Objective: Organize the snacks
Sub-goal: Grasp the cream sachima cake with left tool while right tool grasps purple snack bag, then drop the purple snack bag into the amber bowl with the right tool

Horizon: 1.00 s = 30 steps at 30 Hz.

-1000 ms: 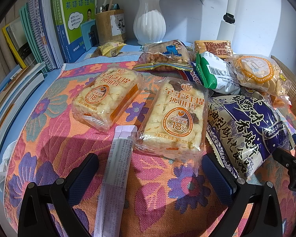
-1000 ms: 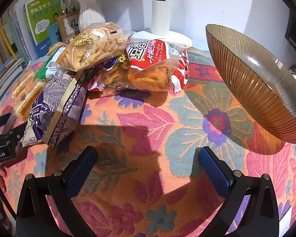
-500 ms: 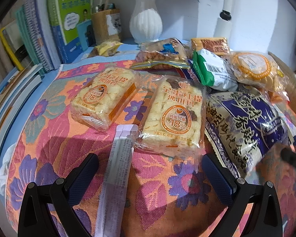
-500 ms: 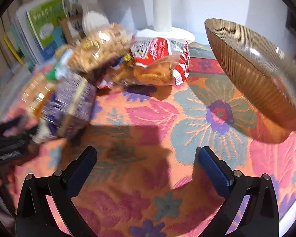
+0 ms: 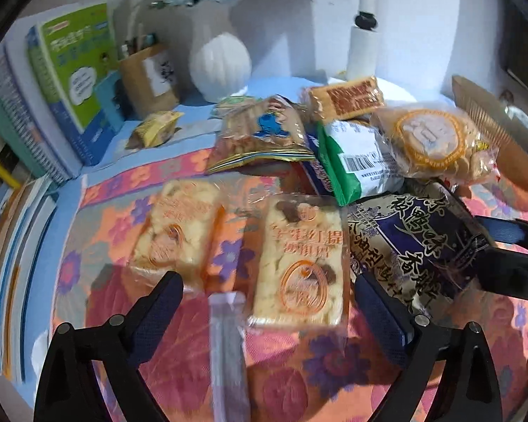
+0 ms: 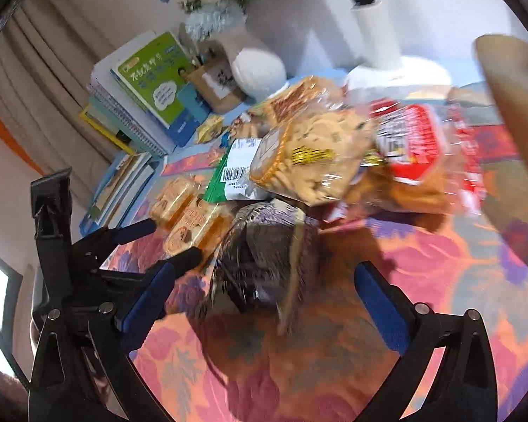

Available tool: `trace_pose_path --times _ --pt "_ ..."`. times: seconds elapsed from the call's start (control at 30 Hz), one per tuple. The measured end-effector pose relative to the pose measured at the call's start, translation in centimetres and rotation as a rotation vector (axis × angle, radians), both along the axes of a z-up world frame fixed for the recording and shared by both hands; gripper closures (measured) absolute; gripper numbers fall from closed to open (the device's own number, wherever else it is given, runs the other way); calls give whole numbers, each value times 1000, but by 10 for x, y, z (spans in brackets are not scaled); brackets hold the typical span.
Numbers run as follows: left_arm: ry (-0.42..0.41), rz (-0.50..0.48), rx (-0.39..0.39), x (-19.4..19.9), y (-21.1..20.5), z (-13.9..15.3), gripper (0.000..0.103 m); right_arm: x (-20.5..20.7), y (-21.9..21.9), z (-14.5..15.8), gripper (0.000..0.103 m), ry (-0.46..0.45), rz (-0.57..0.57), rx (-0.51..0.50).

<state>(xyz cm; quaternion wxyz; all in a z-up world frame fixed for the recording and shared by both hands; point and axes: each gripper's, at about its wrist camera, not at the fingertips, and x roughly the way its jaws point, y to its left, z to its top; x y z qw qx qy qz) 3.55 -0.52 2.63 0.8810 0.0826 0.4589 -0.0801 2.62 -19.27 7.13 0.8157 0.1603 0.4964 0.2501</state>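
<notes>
A floral tablecloth (image 5: 165,362) fills the frame. The left gripper (image 5: 269,311), jaws closing, unpinched, straddles the raisin cake pack (image 5: 301,263); centre it first. The right gripper (image 6: 264,299) gapes over the purple bag (image 6: 264,246).

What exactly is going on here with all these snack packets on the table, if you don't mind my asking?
A person is sorting snacks with a handheld gripper in each hand. The left gripper hovers over a clear-wrapped pale yellow cake pack on the flowered orange cloth, its jaws closing with nothing gripped yet. The right gripper is open, aimed at the dark purple printed bag. A heap of other packets lies beyond, beside a ribbed amber glass bowl. Nothing is held.
</notes>
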Motion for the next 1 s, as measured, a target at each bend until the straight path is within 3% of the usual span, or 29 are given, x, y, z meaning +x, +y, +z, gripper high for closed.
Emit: trace_pose_path --times 0.03,0.07,0.1,0.13,0.2,0.3,0.53,0.63,0.8,0.87,1.0 --pt "13 -13 -4 2 -2 -3 20 7 3 -7 8 19 5 11" --pt "23 -19 -8 5 -3 -7 29 12 6 -15 23 44 12 33" --pt "36 -28 -32 8 -3 -11 53 13 7 -19 47 58 19 62" --pt "26 -27 -59 7 -3 -11 58 14 6 -25 53 61 7 83" --pt "23 -5 -79 6 0 -9 58 12 3 -26 62 55 0 115" --pt "-5 8 -85 -5 1 -1 58 2 -7 -23 64 65 20 204" --pt "-89 99 -116 -33 13 38 58 -37 -22 -2 65 10 22 291" --pt "-139 101 -98 -34 6 63 58 -55 -36 25 65 -68 10 324" --pt "-214 43 -120 -14 -35 106 58 -55 -87 78 65 -211 -71 345" --pt "-250 13 -130 -5 -62 123 58 -48 -117 99 65 -270 -160 292" --pt "-261 -86 -216 17 -121 148 58 -28 -177 118 65 -325 -280 285"
